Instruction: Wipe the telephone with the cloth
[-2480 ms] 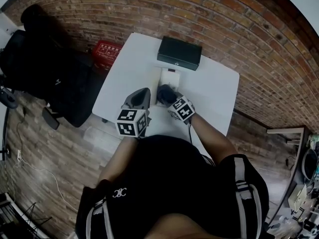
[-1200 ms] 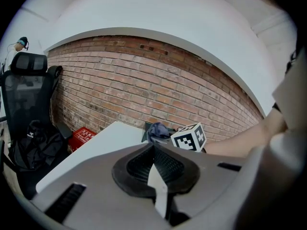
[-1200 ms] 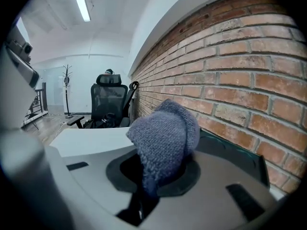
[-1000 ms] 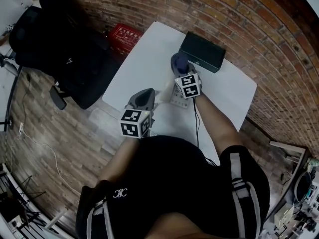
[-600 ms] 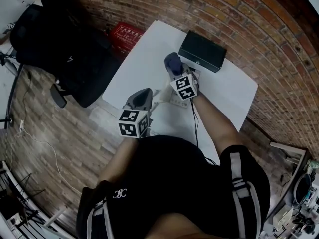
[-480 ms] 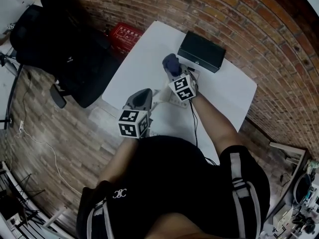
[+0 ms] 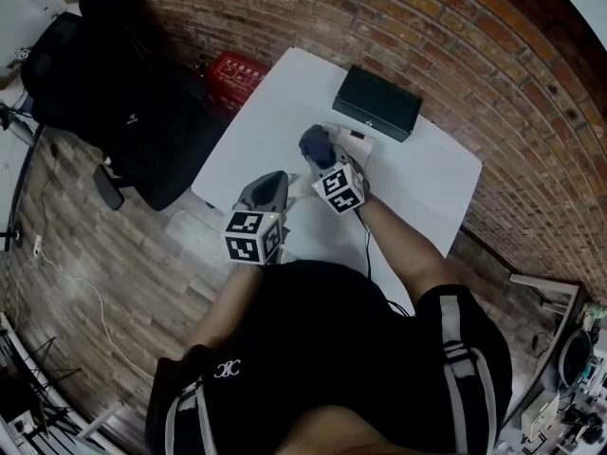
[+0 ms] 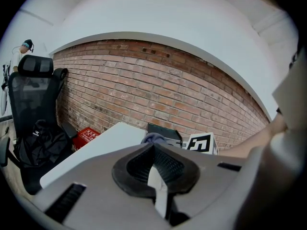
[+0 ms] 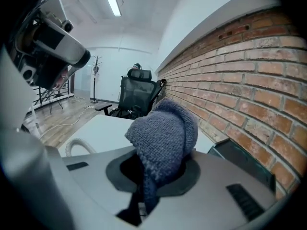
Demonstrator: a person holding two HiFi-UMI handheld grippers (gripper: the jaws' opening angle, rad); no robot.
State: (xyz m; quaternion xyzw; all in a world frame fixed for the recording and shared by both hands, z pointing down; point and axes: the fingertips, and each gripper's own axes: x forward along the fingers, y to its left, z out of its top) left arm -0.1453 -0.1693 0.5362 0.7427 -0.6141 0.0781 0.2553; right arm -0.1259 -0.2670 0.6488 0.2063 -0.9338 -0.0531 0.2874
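Clearly mid-wipe: the right gripper [image 9: 149,174] pinches the blue cloth [image 9: 165,128], bunched forward to rub the white telephone [image 7: 349,142] lying mid-tabletop [image 7: 270,112], toward the far edge. The left gripper [image 8: 156,176] idles at the near edge, jaws nearly together, seemingly empty.

Quick tally, everything placed off the table [image 7: 275,112], and just one of those, white. On top: one telephone [image 7: 351,143], one coiled cord [image 9: 79,145], one blue knit cloth [image 7: 315,146], one black box [image 7: 377,103] at the far edge. Over the near side: two grippers, left gripper [image 7: 277,176] and right gripper [image 7: 321,159]. On the floor left of the table: one red crate [image 7: 234,72], one black office chair [image 7: 114,102].
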